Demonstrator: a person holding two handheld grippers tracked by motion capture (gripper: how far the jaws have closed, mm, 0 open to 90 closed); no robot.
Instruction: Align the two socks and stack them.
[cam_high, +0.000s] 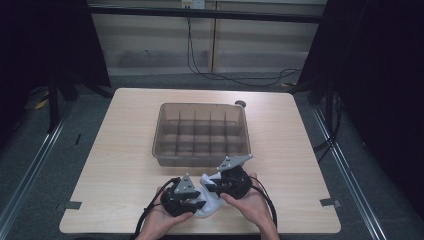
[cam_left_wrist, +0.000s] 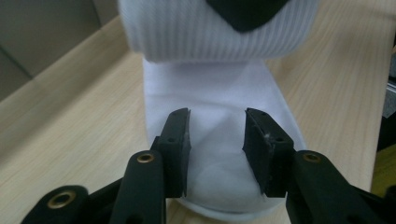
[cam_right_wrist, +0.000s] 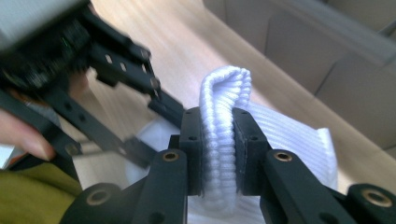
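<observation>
— Sock (cam_high: 209, 200) is lying at the near edge of the desk (cam_high: 125, 145), between both hands, in front of the compartment box (cam_high: 202, 132), is it?

— Yes. The right gripper view is showing more: the right gripper (cam_right_wrist: 218, 154) is pinching the ribbed cuff tightly between its pads.

— And the left gripper (cam_left_wrist: 217, 149)?

— Its own view is showing the jaws standing apart over the flat white toe part, not pressing it.

High view overhead; gripper views close (sharing sock (cam_left_wrist: 219, 107)).
</observation>
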